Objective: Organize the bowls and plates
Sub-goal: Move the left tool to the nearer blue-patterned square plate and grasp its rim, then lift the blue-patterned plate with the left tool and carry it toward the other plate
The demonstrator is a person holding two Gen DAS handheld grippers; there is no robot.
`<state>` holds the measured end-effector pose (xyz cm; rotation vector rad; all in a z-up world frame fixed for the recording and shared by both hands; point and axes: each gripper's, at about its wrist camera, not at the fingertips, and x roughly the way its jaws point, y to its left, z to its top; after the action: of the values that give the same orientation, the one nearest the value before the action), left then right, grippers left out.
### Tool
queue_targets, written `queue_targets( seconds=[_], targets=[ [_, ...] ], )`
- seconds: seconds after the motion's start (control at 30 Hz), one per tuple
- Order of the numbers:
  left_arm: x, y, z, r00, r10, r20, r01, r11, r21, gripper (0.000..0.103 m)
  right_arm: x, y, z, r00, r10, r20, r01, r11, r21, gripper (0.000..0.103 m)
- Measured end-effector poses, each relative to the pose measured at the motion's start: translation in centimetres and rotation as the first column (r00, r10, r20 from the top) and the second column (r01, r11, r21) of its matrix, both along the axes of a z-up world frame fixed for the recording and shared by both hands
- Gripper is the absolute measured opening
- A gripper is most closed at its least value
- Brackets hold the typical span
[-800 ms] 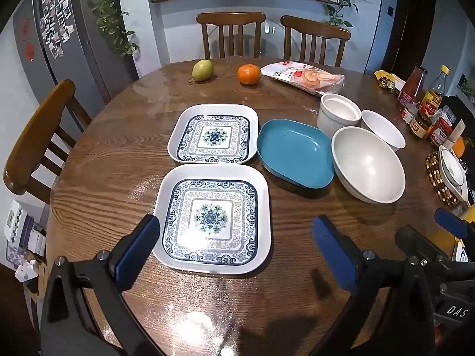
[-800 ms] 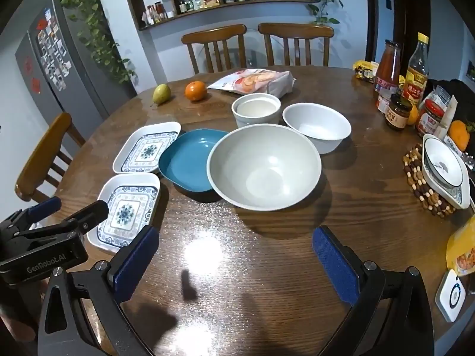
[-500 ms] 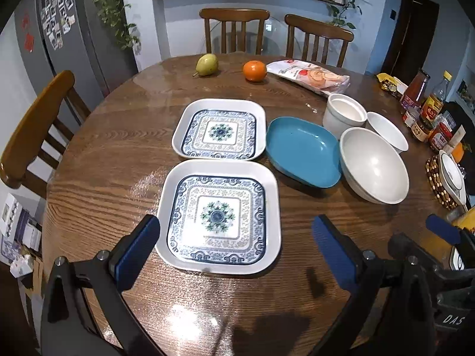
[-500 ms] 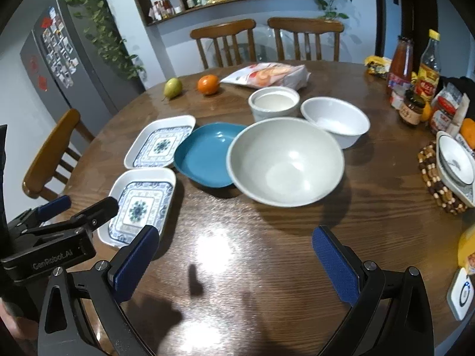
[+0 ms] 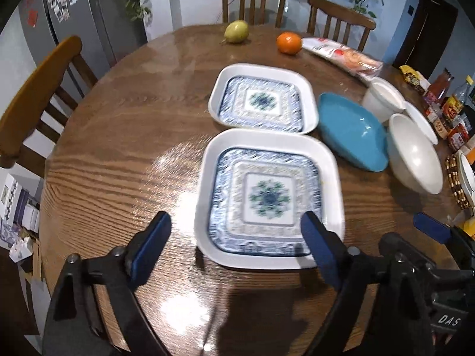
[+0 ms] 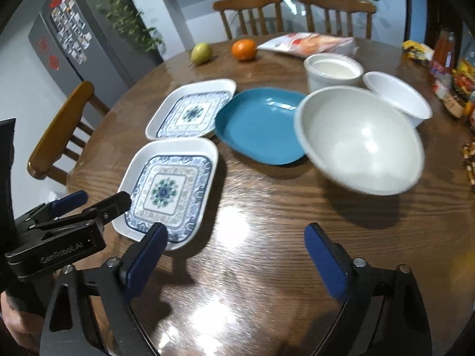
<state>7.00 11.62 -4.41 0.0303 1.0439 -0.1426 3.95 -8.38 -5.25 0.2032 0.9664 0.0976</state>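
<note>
two hand-held grippers (image 5: 234,246) (image 6: 234,255) agape (nothing held) — plates (image 5: 268,198) untouched

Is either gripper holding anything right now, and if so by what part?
Nothing is held. The left gripper and right gripper are both open above the table.

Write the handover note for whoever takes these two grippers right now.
Left gripper: jaws open, empty, over the near patterned plate.
Right gripper: jaws open, empty, over bare table in front of the large white bowl.
Far patterned plate, blue dish, white crock and small white bowl sit separately.
Done: nothing stacked.
Left: stack the plates, nest the bowls.
</note>
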Motion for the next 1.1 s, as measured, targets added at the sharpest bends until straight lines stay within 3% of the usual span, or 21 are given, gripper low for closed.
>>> queue_targets(
  seconds=[0.07,0.23,0.37,0.43,0.57,0.7,0.97,1.1],
  targets=[
    [0.6,0.8,-0.8,1.0,-0.001,-0.03,0.0,1.0,-0.024,0.072,0.7,0.7,-0.5,1.0,0.017,-0.01,-0.017,1.0,0.006,0.085],
    [2.0,1.7,-2.7,0.996,-0.026,-0.09,0.022,0.998,-0.051,0.052,2.6,2.1,-1.9,0.998,0.053,-0.043,-0.052,0.998,0.04,0.056],
    [2.6,2.1,-3.4,0.993,-0.045,-0.113,0.037,0.997,-0.068,0.035,3.6,2.8,-2.8,0.995,0.075,-0.071,-0.072,0.996,0.047,0.04],
    [2.8,2.3,-3.6,0.992,-0.056,-0.116,0.047,0.996,-0.076,0.029,4.1,3.2,-3.3,0.993,0.081,-0.084,-0.079,0.996,0.034,0.027],
    [3.3,2.7,-3.6,0.991,-0.068,-0.113,0.059,0.995,-0.084,0.02,4.9,3.6,-4.2,0.989,0.094,-0.114,-0.093,0.996,0.014,0.01],
    [3.3,3.4,-3.6,0.992,-0.066,-0.109,0.057,0.995,-0.085,0.01,5.0,3.9,-4.2,0.989,0.098,-0.111,-0.099,0.995,-0.006,0.009],
    [-0.4,3.2,-1.7,0.992,-0.097,-0.082,0.09,0.993,-0.081,0.01,2.4,3.3,-2.2,0.987,0.131,-0.098,-0.126,0.991,0.055,0.009],
    [-2.1,1.2,-1.7,0.984,-0.148,-0.094,0.139,0.985,-0.098,0.01,0.5,1.6,-1.8,0.986,0.119,-0.118,-0.113,0.992,0.061,0.009]
  ],
)
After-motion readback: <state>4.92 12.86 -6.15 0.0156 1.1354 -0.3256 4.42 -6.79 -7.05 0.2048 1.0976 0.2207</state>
